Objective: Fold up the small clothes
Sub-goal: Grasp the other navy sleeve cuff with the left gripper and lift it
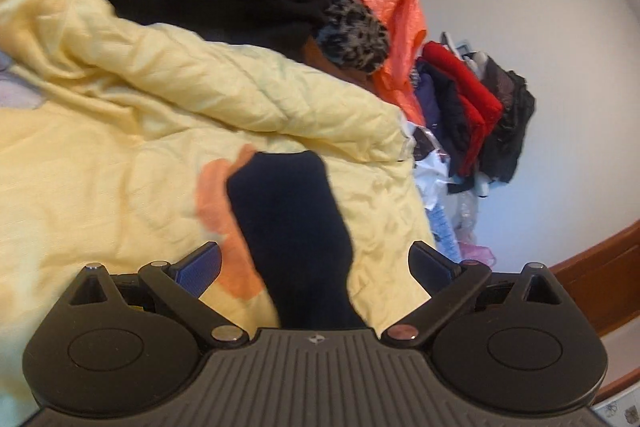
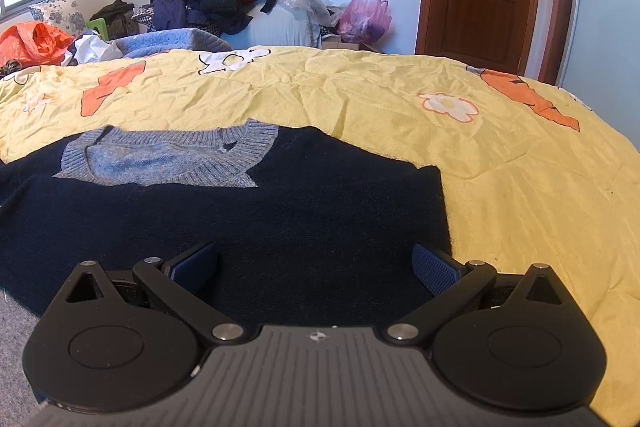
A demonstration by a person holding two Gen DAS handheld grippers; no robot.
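Spread flat on the yellow bedcover (image 2: 520, 187), a navy sweater (image 2: 240, 227) with a grey-blue collar (image 2: 168, 159) was pictured awaiting its first fold. Both tools were seen with fingers apart and empty: the right hand-held gripper (image 2: 316, 263) was held low over the body of the garment, the left hand-held gripper (image 1: 316, 263) above an outstretched sleeve (image 1: 288, 219). For a clean fold, the sleeve would best be pinched near its cuff, lifted clear, and laid straight across the chest without dragging the knit.
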